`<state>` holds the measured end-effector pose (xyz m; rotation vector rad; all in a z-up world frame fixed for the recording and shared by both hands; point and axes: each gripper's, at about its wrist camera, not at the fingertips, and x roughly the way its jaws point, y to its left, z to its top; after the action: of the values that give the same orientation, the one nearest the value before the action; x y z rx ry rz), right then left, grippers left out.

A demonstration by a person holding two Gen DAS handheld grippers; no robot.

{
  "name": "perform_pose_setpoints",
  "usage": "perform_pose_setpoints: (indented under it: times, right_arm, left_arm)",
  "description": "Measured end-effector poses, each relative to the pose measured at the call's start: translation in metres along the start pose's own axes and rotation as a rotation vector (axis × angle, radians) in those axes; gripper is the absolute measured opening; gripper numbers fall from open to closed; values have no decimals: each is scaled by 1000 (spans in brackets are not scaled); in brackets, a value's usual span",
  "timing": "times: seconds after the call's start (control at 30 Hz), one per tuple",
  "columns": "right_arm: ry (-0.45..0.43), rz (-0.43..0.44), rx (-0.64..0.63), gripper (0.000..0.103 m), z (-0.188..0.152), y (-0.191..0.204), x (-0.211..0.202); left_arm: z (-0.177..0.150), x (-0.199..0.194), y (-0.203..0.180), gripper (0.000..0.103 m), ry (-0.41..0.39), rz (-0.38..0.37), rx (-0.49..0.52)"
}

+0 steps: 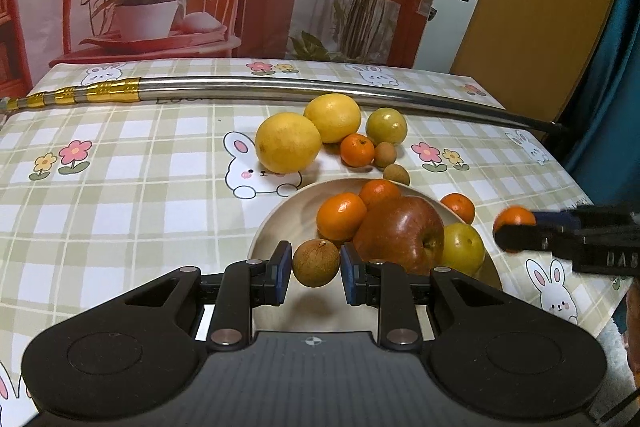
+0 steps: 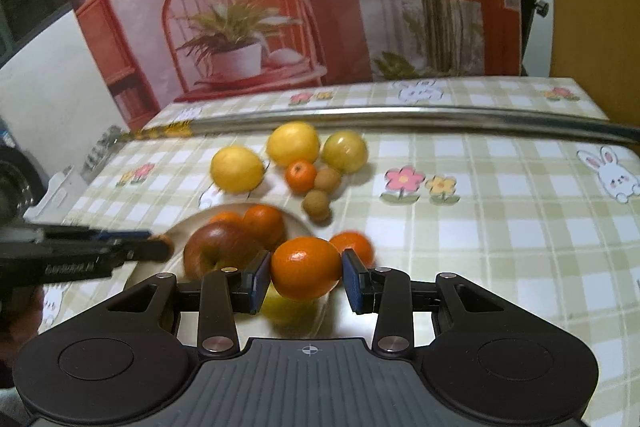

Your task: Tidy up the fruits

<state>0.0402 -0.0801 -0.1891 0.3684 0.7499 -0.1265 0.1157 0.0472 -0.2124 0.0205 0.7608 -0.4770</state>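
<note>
Left gripper (image 1: 313, 273): pads pinch small brown round longan (image 1: 316, 263), held over round beige plate (image 1: 272, 223).
Right gripper (image 2: 306, 281): pads clamp orange mandarin (image 2: 306, 267) at plate's near edge.
Plate content: red apple (image 1: 400, 231), two mandarins, yellow-green plum (image 1: 464, 247).
Remaining on checked tablecloth (image 1: 120, 187): two yellow lemons (image 1: 288, 142), one plum, two mandarins, two longans.
Judgement: task roughly half complete; both held fruits pending release.
</note>
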Motion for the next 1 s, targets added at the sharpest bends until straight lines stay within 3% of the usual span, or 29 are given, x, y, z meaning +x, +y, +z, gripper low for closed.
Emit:
perform_pose_setpoints:
  times: [0.47, 0.6, 1.0]
  right_arm:
    - [155, 52, -81, 35, -24, 34, 14]
    - [186, 28, -101, 35, -25, 36, 25]
    - [170, -60, -239, 35, -16, 43, 44]
  left_arm:
    - [-11, -5, 8, 28, -8, -1, -30]
    - [-11, -3, 9, 28, -10, 0, -35]
    - [-11, 7, 10, 28, -1, -1, -34]
